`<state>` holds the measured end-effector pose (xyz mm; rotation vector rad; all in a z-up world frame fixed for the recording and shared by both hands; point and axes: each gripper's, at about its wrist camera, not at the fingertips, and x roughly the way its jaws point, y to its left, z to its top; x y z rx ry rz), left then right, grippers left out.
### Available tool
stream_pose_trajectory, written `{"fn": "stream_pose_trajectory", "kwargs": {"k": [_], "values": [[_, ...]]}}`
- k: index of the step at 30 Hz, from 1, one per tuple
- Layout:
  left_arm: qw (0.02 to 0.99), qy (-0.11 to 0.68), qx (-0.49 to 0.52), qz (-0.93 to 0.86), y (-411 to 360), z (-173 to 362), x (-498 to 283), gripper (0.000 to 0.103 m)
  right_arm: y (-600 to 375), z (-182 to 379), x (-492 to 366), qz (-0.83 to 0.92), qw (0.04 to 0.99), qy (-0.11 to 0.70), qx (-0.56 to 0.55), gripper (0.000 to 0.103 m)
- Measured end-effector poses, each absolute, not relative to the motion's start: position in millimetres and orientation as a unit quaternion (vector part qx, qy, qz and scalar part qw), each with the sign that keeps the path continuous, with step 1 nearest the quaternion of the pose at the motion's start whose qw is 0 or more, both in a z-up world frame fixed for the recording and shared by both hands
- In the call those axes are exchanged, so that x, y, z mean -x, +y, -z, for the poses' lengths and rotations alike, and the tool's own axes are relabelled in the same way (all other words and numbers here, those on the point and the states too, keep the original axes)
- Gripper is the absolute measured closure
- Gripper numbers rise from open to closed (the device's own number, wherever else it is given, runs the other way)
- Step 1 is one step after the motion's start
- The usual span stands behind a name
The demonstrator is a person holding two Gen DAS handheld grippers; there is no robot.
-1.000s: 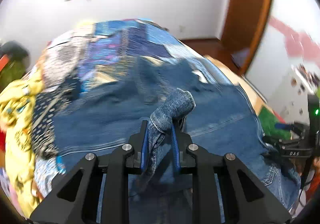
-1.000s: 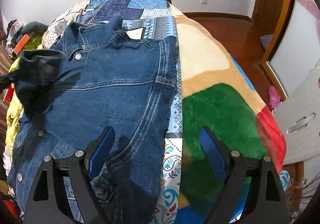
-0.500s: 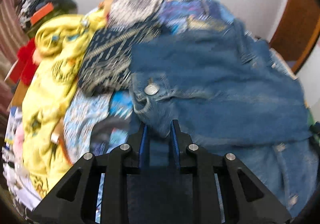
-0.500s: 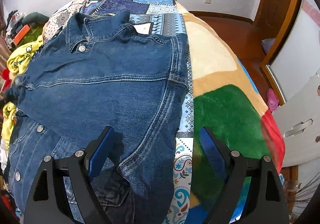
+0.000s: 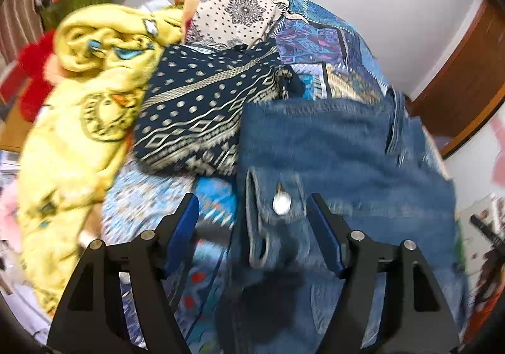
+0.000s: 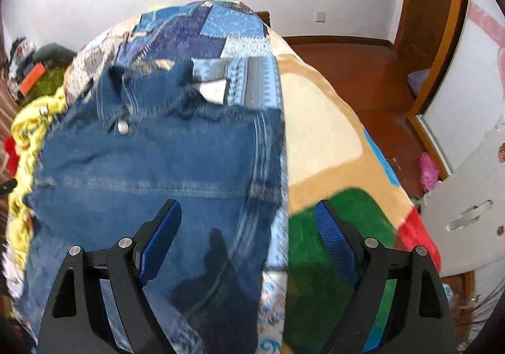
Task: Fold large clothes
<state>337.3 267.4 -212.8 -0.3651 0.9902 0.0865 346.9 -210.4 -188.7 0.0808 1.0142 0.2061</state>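
A blue denim jacket (image 6: pixel 164 164) lies spread on the bed, collar toward the far wall. In the left wrist view its left edge, a cuff (image 5: pixel 277 205) with a metal button, lies between the open fingers of my left gripper (image 5: pixel 252 212), which holds nothing. My right gripper (image 6: pixel 247 221) is open and empty above the jacket's right edge, where the denim meets the patchwork cover (image 6: pixel 202 32).
A dark patterned garment (image 5: pixel 202 114) and a yellow blanket (image 5: pixel 82 107) are piled left of the jacket. A tan, green and red blanket (image 6: pixel 328 158) covers the bed's right side. Wooden floor (image 6: pixel 363 69) and a white cabinet (image 6: pixel 467 215) lie further right.
My left gripper carried the sleeve over to the left across the jacket, then opened and let the cuff go. My right gripper stayed open and moved forward a little.
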Motion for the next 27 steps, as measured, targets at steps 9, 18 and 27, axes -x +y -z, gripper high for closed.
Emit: {"fn": "stream_pose_trajectory", "kwargs": {"k": [9,18,27], "values": [[0.817,0.527,0.232,-0.025,286,274,-415,0.033,-211,230,-398,-0.115,0.836,0.527,-0.097,0.019],[0.836,0.492,0.242,0.024,283,278,-440,0.065,-224,250,-434,-0.105,0.828,0.536,-0.123,0.075],[0.861,0.477,0.177,-0.016,280,249,-444,0.1,-210,218,-450,-0.139,0.837,0.517,-0.113,0.09]]}}
